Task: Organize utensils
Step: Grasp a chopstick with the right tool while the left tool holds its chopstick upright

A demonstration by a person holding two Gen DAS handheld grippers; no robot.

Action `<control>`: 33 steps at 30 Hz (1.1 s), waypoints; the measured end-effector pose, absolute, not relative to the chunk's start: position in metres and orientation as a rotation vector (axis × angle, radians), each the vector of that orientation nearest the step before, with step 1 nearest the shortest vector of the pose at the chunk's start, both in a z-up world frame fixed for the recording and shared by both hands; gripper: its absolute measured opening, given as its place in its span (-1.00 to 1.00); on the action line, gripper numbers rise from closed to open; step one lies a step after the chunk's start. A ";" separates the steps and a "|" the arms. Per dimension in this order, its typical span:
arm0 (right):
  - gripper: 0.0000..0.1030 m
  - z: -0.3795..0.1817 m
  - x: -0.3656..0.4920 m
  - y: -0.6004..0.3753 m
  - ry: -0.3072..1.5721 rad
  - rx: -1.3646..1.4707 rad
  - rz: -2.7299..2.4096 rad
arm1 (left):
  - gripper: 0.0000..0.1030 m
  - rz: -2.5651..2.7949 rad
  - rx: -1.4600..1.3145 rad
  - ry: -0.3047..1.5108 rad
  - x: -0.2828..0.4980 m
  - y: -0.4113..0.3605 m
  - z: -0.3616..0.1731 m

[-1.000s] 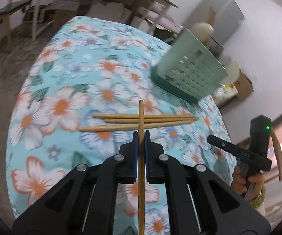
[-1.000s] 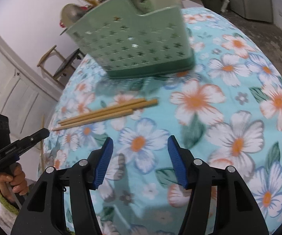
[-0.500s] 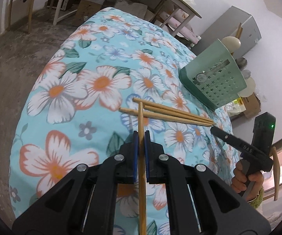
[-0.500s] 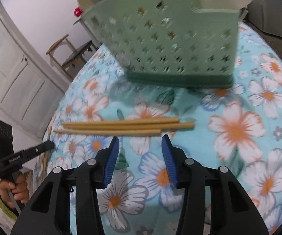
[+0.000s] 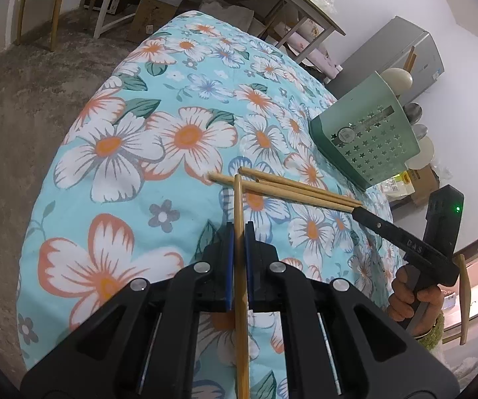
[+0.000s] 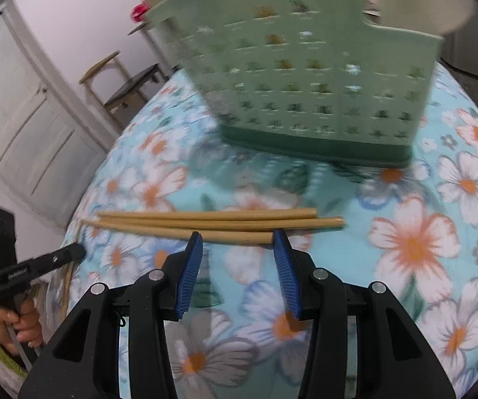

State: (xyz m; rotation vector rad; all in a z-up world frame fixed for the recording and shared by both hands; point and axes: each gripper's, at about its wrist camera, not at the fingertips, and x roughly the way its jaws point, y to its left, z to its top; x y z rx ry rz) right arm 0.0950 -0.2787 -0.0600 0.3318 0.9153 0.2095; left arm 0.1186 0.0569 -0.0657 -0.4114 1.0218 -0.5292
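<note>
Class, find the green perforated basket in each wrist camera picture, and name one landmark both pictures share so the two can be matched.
Left wrist view: green basket at right of middle, tilted in the frame, beyond the chopsticks.
Right wrist view: green basket fills the top centre, blurred.
Shared landmark: three loose chopsticks on the floral cloth.

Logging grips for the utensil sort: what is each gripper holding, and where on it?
The left gripper is shut on one chopstick partway along its shaft. The right gripper holds nothing; its open jaws sit just short of the three chopsticks on the tablecloth.
</note>
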 end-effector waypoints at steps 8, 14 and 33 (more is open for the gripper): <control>-0.15 -0.058 0.059 -0.248 0.968 0.288 0.442 | -0.91 -0.527 -0.414 1.021 0.119 0.056 -0.065; -0.15 -0.044 0.045 -0.238 0.947 0.207 0.450 | -0.91 -0.496 -0.427 1.010 0.119 0.062 -0.064; -0.86 -0.048 0.032 -0.193 0.954 -0.210 0.509 | -0.91 -0.374 -0.483 0.958 0.118 0.084 -0.059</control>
